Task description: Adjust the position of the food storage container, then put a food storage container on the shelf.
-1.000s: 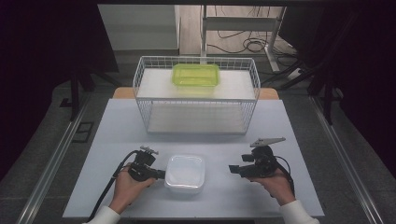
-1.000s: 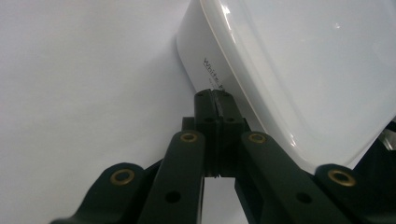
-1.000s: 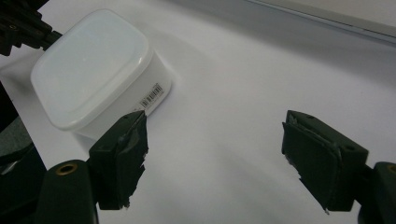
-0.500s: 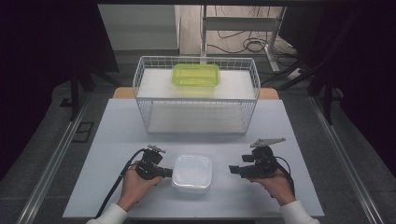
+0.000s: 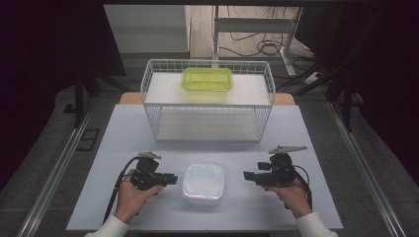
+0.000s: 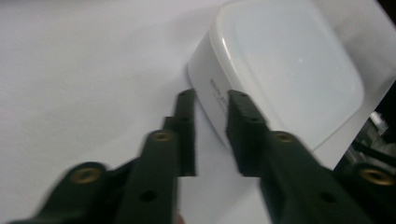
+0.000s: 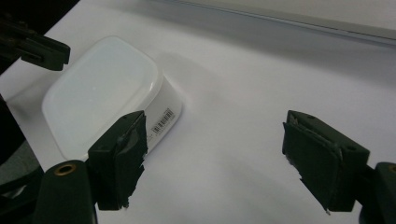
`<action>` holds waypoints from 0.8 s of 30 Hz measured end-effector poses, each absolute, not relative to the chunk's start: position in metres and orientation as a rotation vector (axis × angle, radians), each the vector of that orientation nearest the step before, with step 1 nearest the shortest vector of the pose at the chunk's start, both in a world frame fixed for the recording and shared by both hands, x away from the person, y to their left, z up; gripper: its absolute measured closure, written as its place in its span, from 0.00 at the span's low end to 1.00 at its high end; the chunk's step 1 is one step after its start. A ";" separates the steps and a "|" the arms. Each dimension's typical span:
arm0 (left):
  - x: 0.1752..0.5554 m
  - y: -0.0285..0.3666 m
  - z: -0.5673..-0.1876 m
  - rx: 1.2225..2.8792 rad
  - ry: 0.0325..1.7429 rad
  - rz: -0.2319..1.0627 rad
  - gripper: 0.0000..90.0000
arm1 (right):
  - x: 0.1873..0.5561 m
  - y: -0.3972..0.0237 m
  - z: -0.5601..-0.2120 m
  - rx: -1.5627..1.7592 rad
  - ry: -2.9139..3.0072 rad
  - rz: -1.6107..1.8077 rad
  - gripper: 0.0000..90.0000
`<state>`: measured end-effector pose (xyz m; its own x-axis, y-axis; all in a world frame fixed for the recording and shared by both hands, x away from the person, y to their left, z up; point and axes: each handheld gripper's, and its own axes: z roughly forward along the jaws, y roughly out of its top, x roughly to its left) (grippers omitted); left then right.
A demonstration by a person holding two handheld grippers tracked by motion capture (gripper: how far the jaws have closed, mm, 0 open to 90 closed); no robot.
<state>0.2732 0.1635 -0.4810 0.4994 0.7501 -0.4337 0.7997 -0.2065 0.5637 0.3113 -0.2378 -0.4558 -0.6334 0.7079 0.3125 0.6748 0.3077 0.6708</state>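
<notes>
While the white lidded container is sitting on the worktop in front of the wire basket, the left gripper is being held just left of it, jaws having just been opening, narrowly parted, nothing between them; the right gripper is being held wide open to its right.

White tubs I am seeing: one, white tub, lower centre
Green tubs: one, green tub, upper centre
Wire baskets: one, wire basket
My grippers: two, left gripper, right gripper
</notes>
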 end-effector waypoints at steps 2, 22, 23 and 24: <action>0.272 0.166 -0.478 1.943 1.281 -0.078 0.69 | 0.311 -0.237 -0.456 1.333 2.507 1.270 0.25; 0.273 0.168 -0.474 1.849 1.245 -0.155 0.45 | 0.302 -0.223 -0.462 1.359 2.536 1.282 0.26; 0.273 0.167 -0.474 1.844 1.244 -0.166 0.45 | 0.302 -0.222 -0.463 1.359 2.538 1.276 0.26; 0.273 0.167 -0.474 1.841 1.243 -0.171 0.45 | 0.301 -0.220 -0.463 1.362 2.541 1.278 0.26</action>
<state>0.2733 0.1671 -0.4741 0.4887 0.6819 -0.5442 0.8037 -0.1092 0.5850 0.3007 -0.2196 -0.4633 -0.6269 0.6910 0.3598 0.7009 0.2985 0.6478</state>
